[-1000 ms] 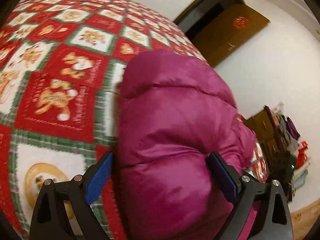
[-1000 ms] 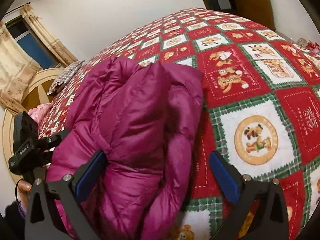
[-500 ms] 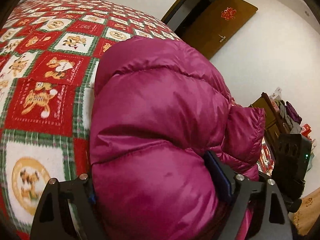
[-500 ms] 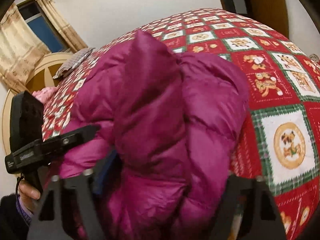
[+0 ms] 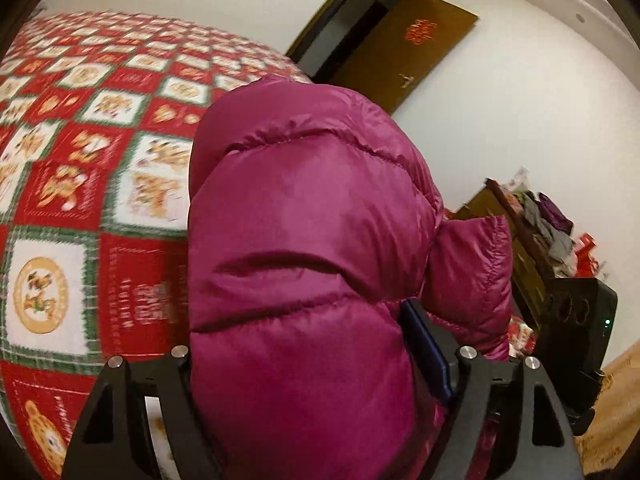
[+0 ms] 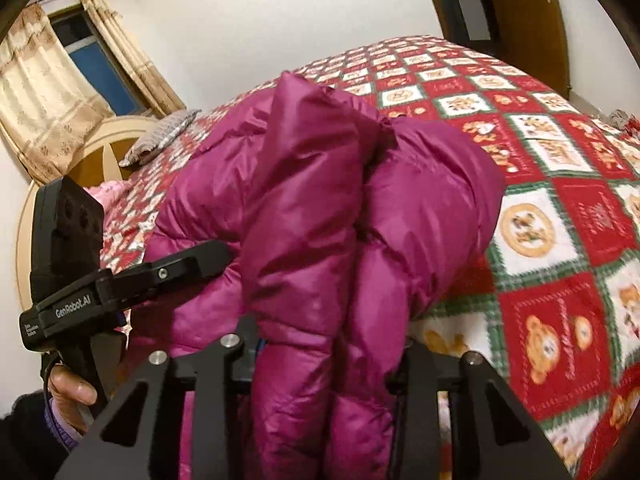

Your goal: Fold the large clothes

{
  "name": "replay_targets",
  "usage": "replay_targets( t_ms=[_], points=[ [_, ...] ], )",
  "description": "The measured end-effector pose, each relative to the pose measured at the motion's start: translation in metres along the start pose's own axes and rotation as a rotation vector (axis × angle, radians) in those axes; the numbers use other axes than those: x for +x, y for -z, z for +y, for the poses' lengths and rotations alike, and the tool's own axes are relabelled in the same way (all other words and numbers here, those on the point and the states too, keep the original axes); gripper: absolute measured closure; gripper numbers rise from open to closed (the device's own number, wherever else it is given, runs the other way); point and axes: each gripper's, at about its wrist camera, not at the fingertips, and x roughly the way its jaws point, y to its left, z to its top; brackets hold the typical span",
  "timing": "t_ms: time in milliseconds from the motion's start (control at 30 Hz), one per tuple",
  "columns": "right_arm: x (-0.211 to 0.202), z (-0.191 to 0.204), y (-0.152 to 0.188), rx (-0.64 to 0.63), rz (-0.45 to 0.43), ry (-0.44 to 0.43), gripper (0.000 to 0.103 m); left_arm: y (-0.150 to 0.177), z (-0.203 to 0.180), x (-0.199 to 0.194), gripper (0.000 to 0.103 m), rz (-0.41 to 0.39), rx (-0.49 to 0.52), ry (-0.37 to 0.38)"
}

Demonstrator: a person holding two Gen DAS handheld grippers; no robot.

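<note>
A magenta puffer jacket [image 5: 304, 240] is bunched up and held above the red patchwork bedspread [image 5: 60, 208]. My left gripper [image 5: 304, 364] is shut on a thick padded fold of the jacket, which fills the space between its fingers. My right gripper [image 6: 324, 356] is shut on another thick fold of the jacket [image 6: 320, 208]. The left gripper's black body [image 6: 120, 280] shows at the left of the right wrist view, pressed into the jacket's side. The right gripper's body [image 5: 580, 328] shows at the right edge of the left wrist view.
The bedspread [image 6: 560, 220] spreads to the right. A wooden headboard [image 6: 92, 152] and grey pillow [image 6: 160, 136] lie at the far left under a curtained window [image 6: 92, 68]. A brown door [image 5: 408, 48] stands open, and a cluttered dresser [image 5: 532, 232] stands by the wall.
Both grippers closed onto the jacket's padded folds and lifted it; the jacket now stands higher and more bunched, and the two grippers have come closer together.
</note>
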Motion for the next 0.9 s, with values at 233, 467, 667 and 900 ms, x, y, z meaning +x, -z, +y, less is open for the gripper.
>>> replay_targets(
  t_ms=[233,467,667,900],
  points=[
    [-0.054,-0.020,-0.007,0.027,-0.115,0.040,0.065,-0.013,-0.044,0.010,0.025,0.002,0.094,0.071],
    [-0.087,-0.050,-0.024,0.007,-0.185,0.157,0.065,-0.030,-0.076,0.050,0.025,0.021,0.158,0.076],
    [-0.077,-0.085,-0.041,0.033,-0.191,0.209,0.065,-0.041,-0.086,0.083,0.025,0.044,0.180,0.005],
    [-0.040,-0.119,-0.057,0.100,-0.153,0.206,0.065,-0.045,-0.082,0.119,0.025,0.091,0.204,-0.128]
  ],
)
